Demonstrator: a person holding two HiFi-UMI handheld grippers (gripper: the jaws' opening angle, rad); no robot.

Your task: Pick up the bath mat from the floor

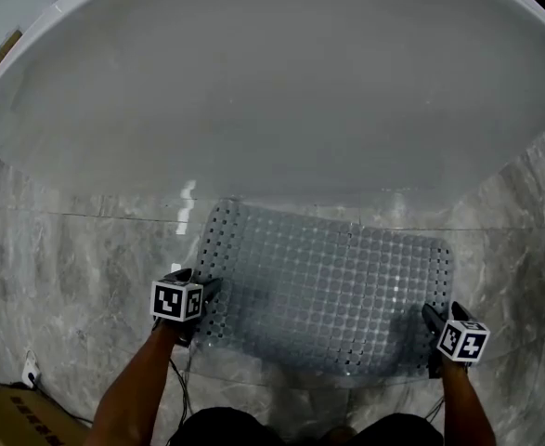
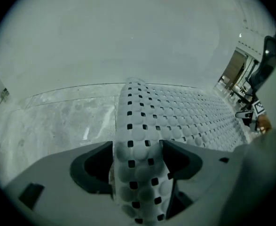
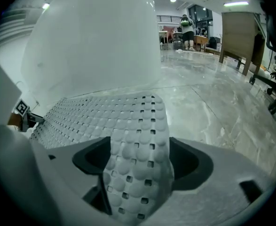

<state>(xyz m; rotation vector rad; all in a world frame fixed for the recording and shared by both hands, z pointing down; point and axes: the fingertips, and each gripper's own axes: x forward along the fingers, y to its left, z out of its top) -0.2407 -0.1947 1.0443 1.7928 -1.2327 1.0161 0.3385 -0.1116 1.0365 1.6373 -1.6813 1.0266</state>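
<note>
A translucent grey bath mat [image 1: 328,286] with rows of bumps and square holes lies on the marble floor against the white bathtub [image 1: 272,91]. My left gripper [image 1: 202,297] is at the mat's near left corner and my right gripper [image 1: 432,321] at its near right corner. In the left gripper view a raised fold of the mat [image 2: 140,140] stands between the wide-spread jaws of the left gripper [image 2: 138,157]. The right gripper view shows the same: a curled strip of mat [image 3: 138,145] fills the gap of the right gripper [image 3: 140,161]. Both stand open around the mat.
The tub's curved wall [image 2: 128,36] rises just behind the mat. Grey marble floor [image 1: 77,268] spreads left and right. A cardboard box [image 1: 7,421] and a wall plug [image 1: 31,372] sit at the lower left. Far off are a wooden cabinet [image 3: 239,32] and a person [image 3: 188,29].
</note>
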